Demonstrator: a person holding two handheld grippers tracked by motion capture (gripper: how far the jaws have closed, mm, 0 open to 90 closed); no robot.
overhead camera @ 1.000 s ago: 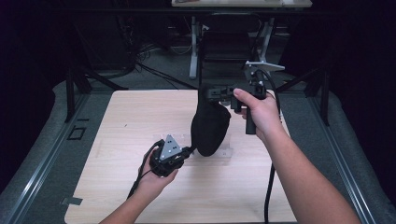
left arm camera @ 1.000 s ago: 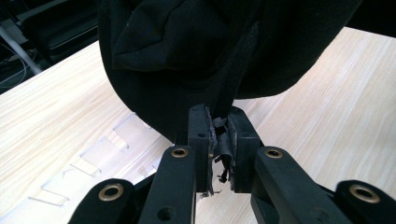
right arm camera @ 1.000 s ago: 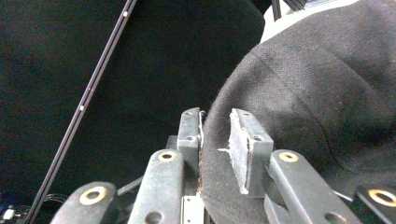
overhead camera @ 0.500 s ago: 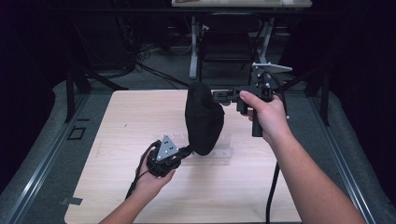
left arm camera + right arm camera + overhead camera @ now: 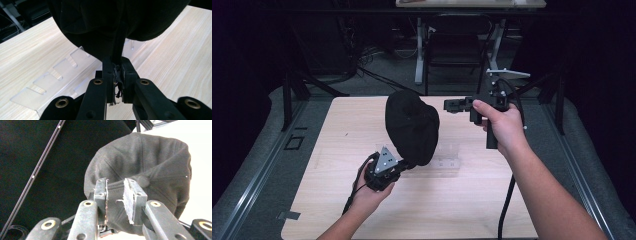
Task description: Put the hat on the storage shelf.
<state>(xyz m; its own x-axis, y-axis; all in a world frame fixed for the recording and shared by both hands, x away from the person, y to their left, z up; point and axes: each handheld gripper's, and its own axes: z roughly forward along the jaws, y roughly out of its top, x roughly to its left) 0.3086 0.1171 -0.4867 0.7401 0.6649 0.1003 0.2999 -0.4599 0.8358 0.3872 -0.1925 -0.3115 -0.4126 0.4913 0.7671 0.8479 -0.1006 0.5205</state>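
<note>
Black cap (image 5: 412,127), held above desk (image 5: 337,125) centre, left gripper (image 5: 404,165) jaws clamped on its edge; right gripper (image 5: 454,105) had released it and withdrawn right, jaws apart, handover apparently complete.

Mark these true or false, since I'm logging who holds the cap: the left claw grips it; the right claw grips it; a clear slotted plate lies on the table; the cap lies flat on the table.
1. The left claw is clamped on the black cap: true.
2. The right claw grips the cap: false; its jaws stand apart, beside the cap.
3. A clear slotted plate lies on the wooden table: true.
4. The cap lies flat on the table: false; it is held up above the table.
</note>
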